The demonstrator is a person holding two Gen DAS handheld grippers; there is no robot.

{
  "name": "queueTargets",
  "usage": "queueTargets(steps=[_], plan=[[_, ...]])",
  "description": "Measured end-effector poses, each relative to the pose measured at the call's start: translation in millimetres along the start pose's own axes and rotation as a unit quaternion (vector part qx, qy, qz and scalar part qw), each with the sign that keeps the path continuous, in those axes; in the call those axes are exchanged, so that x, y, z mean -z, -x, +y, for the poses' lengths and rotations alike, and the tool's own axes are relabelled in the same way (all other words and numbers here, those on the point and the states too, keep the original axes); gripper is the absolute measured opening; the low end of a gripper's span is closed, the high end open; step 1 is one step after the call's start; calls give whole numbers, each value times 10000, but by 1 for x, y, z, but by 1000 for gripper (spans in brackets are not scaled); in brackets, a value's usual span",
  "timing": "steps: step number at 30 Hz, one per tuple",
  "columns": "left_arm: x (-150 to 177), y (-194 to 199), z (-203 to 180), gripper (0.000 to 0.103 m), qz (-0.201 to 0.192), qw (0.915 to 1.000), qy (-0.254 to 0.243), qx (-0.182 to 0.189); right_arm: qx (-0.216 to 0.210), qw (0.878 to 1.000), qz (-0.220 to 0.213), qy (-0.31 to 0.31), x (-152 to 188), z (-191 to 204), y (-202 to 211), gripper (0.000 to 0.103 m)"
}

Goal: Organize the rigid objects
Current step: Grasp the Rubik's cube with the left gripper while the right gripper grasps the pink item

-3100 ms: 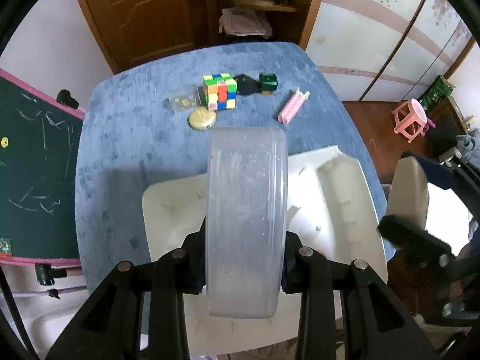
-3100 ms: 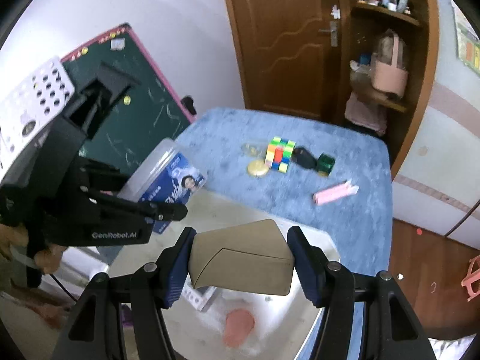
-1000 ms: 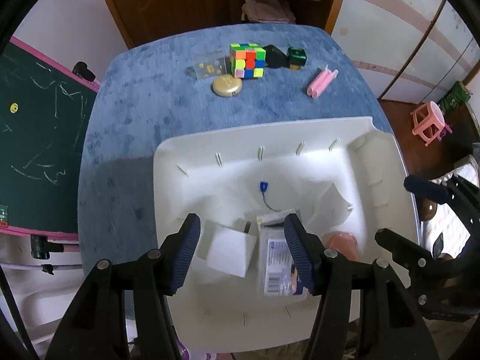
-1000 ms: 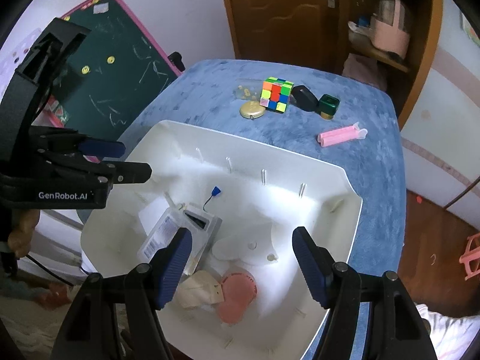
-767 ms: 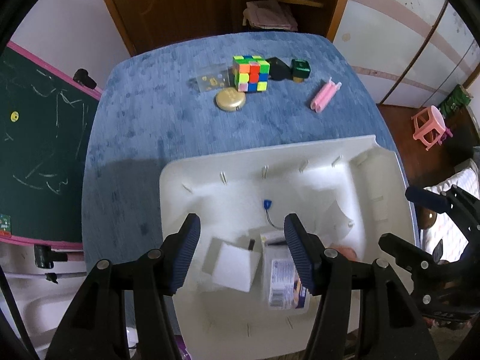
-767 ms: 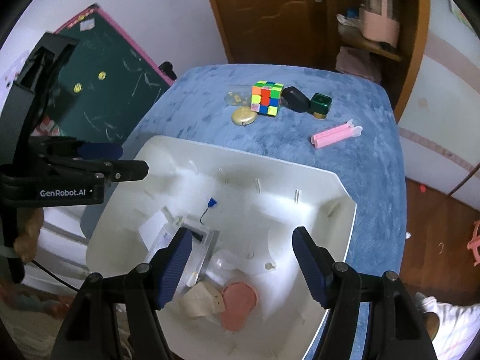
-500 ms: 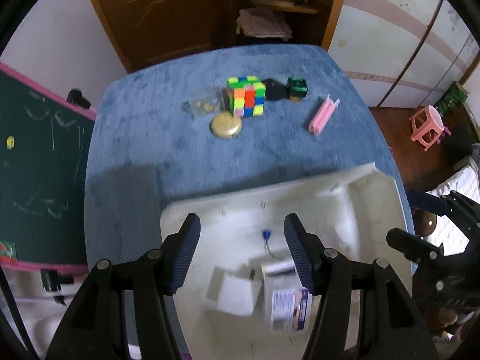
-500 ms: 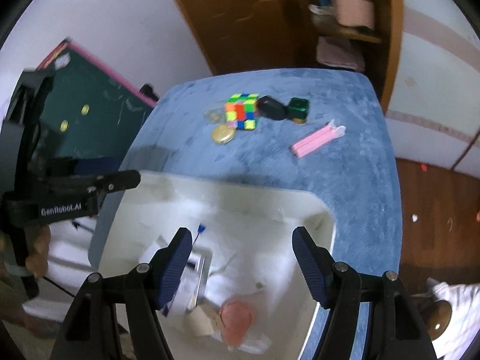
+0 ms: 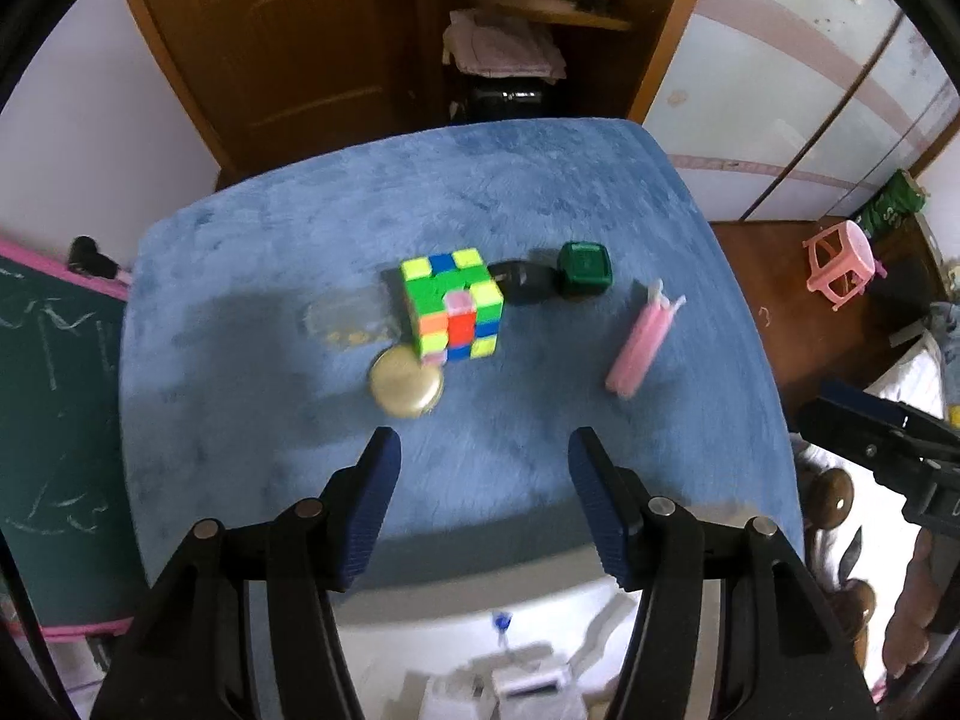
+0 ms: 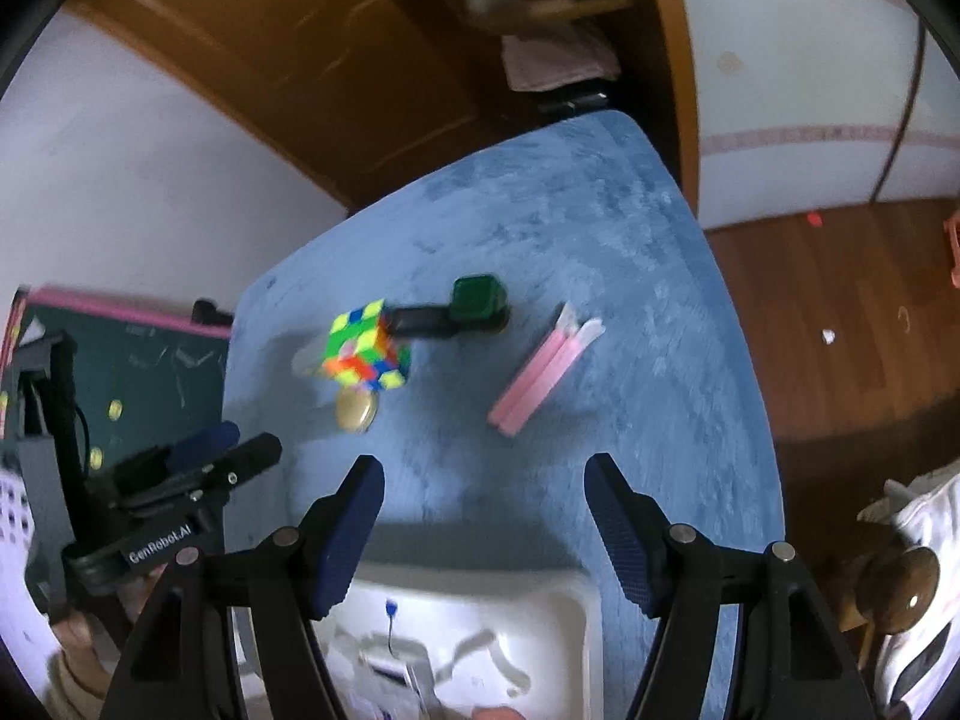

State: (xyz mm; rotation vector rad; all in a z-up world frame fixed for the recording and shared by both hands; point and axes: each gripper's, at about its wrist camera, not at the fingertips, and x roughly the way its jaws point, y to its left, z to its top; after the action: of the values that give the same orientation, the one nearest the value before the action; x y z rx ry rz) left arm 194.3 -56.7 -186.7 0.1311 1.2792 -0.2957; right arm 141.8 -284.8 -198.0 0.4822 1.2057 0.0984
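Note:
On the blue table [image 9: 288,252] lie a colourful puzzle cube [image 9: 451,305] [image 10: 366,354], a gold round tin [image 9: 407,383] [image 10: 356,409], a clear small packet [image 9: 345,319], a black object [image 9: 521,282] [image 10: 420,321], a green cube-shaped jar [image 9: 584,270] [image 10: 477,299] and a pink tube pack [image 9: 639,342] [image 10: 543,373]. My left gripper [image 9: 485,450] is open and empty, hovering short of the tin and cube. My right gripper [image 10: 485,474] is open and empty too, short of the pink pack. The white bin [image 10: 540,594] [image 9: 420,624] with stored items sits under both grippers.
A green chalkboard [image 9: 48,420] with pink frame stands left of the table. A wooden door and shelf [image 9: 528,6] are behind it. A pink stool [image 9: 840,258] stands on the wooden floor at right. The other gripper [image 10: 180,480] shows at the left of the right wrist view.
Both grippers let go of their items into the white bin, then rose and moved forward, so the bin slid to the bottom edge and the table objects came closer.

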Motion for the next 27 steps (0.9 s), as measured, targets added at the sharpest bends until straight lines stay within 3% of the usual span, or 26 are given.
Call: queueTargets(steps=[5,13,16,22,27], plan=[[-30,-37,3,62,357,9992,140,65,-24,9974,425,-579,-32,-17,-37,70],[-57,-84,5,62,777,9967,181,-149,-144,9843,1066,-1397,-50,-41,-99,70],[-63,-95,9,64,832,9959,288,-216,-131,9813,1183,-1514,-54,-42,-115,70],[-66,-110,14,64,1038,9928,600,-1,6,9776,1307,-1649,-56,-45,-135,70],[-72,-113,13,64,942,9937,596,-111,89,9763,1366,-1677,-57,-43,-144,69]])
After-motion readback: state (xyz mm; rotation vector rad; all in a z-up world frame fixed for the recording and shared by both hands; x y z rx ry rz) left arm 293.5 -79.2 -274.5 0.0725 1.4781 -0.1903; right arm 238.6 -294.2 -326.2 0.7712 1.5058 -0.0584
